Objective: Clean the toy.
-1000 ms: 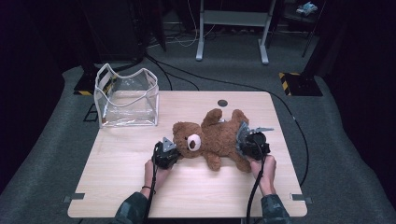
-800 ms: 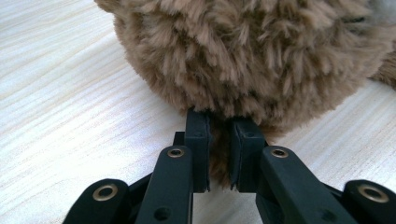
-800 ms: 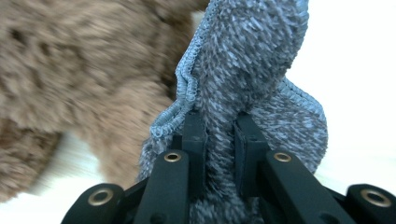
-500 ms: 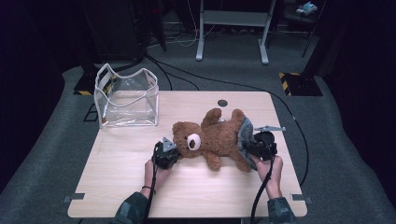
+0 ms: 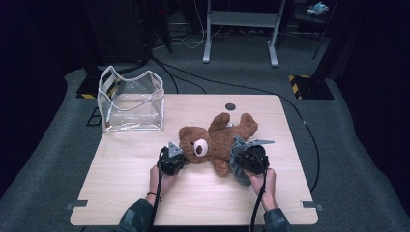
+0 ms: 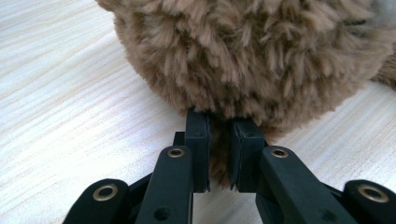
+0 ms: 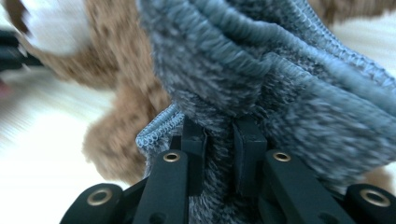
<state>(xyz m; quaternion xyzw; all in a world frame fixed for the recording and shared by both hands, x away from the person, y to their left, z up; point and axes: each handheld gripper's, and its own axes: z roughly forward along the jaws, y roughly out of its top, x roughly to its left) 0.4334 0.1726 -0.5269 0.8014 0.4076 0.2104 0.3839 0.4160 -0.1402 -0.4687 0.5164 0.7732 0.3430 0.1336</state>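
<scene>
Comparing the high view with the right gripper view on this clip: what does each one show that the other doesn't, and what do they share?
High view alone: the clear bag at the table's far left, both hands, and the left tongs at the bear's head.

Right gripper view alone: the right tongs shut on the grey knit cloth, with the cloth's ribbed hem showing.

Shared: the brown bear with its white muzzle, the grey cloth beside it, and the pale wooden table.
</scene>
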